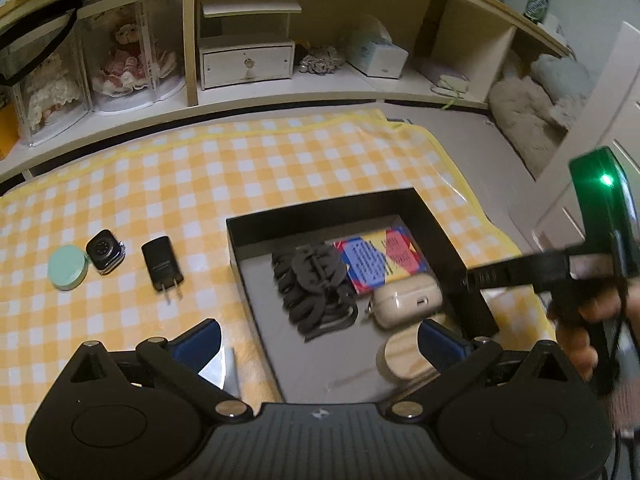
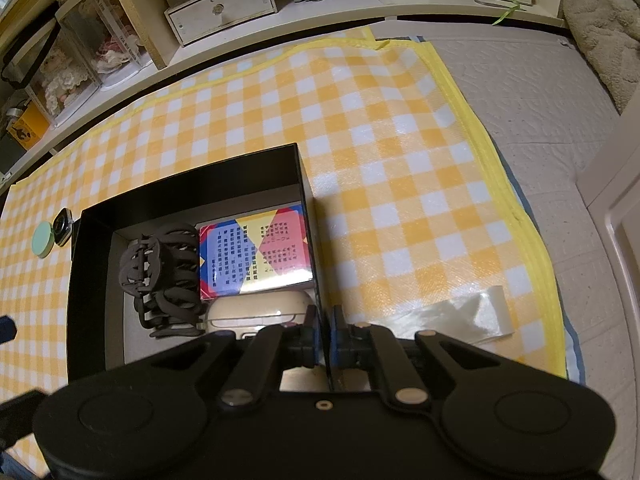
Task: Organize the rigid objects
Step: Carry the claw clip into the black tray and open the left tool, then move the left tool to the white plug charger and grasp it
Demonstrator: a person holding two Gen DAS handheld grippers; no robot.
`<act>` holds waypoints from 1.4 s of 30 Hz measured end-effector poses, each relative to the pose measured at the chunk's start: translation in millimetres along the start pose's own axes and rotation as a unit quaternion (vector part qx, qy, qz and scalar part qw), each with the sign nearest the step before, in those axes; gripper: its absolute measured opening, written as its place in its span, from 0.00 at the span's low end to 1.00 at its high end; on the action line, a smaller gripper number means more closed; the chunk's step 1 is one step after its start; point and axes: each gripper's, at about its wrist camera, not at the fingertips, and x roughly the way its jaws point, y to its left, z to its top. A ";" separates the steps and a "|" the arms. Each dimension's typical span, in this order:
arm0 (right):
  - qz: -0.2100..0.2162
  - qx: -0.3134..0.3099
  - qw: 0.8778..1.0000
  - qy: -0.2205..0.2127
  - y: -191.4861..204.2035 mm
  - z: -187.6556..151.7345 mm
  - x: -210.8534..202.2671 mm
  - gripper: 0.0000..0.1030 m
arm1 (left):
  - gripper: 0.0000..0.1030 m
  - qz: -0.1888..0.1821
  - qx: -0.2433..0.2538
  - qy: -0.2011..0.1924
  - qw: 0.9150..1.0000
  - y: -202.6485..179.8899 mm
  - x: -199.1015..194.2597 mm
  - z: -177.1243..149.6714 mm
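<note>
Right wrist view, right hand-held gripper pinching black box wall

surface: checked mat | on it: black box, charger, watch, green tin

The left gripper is showing a black body with two round lobes, black link arms and silver round pivot screws. Its fingers are wearing dark blue pads. A small pale mark is sitting on the ribbed middle plate. The right gripper is looking the same: black lobes, silver screws, blue pads. Its handle is glowing with a green light in the left view.
</note>
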 end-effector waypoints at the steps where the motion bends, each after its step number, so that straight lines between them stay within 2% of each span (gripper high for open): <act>1: -0.001 -0.001 1.000 0.000 -0.1 0.1 0.0 0.05 | 1.00 -0.002 0.000 0.002 1.000 1.5 -1.4 -1.0; 9: -0.007 -0.009 1.000 0.000 1.6 2.1 0.3 0.05 | 1.00 -0.008 0.019 -0.005 1.000 6.3 -17.3 -14.4; 17: -0.010 -0.011 1.000 0.001 2.8 2.1 1.8 0.05 | 1.00 -0.015 0.024 -0.027 0.999 9.8 -24.4 -18.0; 22: -0.012 -0.012 1.000 0.002 3.6 2.4 3.3 0.05 | 1.00 -0.022 0.022 -0.026 0.999 18.6 -24.8 -19.6; 27: -0.015 -0.021 1.000 -0.005 3.0 1.0 4.2 0.04 | 1.00 -0.007 -0.005 -0.025 1.000 42.1 -22.6 -19.9; 34: -0.018 -0.017 0.999 -0.021 2.1 1.1 2.1 0.04 | 0.98 -0.012 -0.072 -0.015 0.997 78.6 -15.4 -17.9; 39: -0.023 -0.022 0.999 -0.029 4.9 2.5 1.3 0.05 | 0.84 -0.009 -0.095 0.016 0.995 93.0 5.8 -20.9; 42: -0.022 -0.016 1.000 -0.015 3.4 2.7 4.5 0.05 | 0.77 -0.001 -0.103 0.040 0.994 97.8 21.6 -25.0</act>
